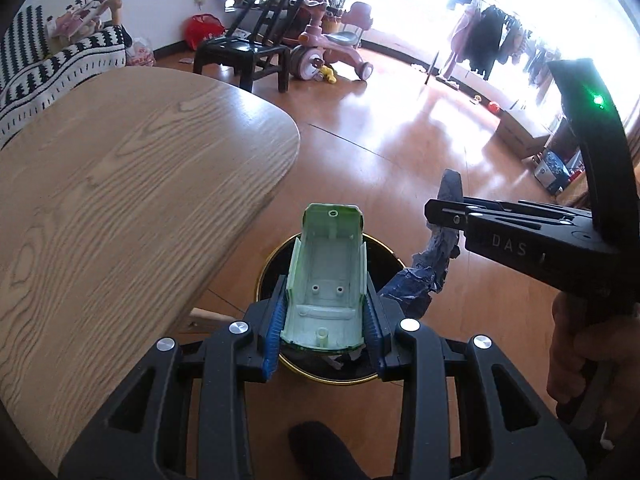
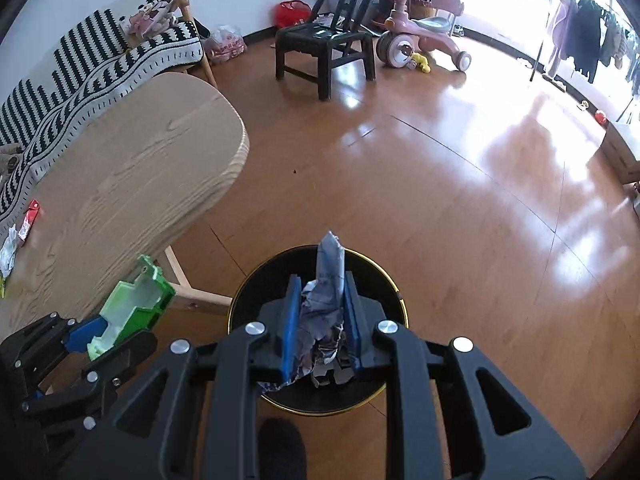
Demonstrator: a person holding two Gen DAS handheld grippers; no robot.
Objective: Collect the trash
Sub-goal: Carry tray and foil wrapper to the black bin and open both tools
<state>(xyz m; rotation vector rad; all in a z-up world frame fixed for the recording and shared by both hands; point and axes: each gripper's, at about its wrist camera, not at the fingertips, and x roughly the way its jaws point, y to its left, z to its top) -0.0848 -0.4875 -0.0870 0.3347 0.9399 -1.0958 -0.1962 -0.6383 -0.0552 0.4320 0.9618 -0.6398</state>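
Note:
My left gripper [image 1: 326,300] is shut on a pale green plastic toy shell [image 1: 328,276] and holds it above the black, gold-rimmed trash bin [image 1: 272,264] on the floor. The shell also shows in the right wrist view [image 2: 132,308], left of the bin [image 2: 256,280]. My right gripper [image 2: 320,308] is shut on a crumpled blue-and-white wrapper [image 2: 328,300] directly over the bin's opening. In the left wrist view the right gripper [image 1: 448,216] holds the wrapper [image 1: 424,276] just right of the bin.
A wooden table [image 1: 120,200] stands to the left of the bin, with a red packet [image 2: 30,218] and white scraps [image 2: 8,252] on it. A black chair [image 2: 324,44], a pink tricycle [image 2: 420,40] and a striped sofa [image 2: 80,80] stand farther back on the wood floor.

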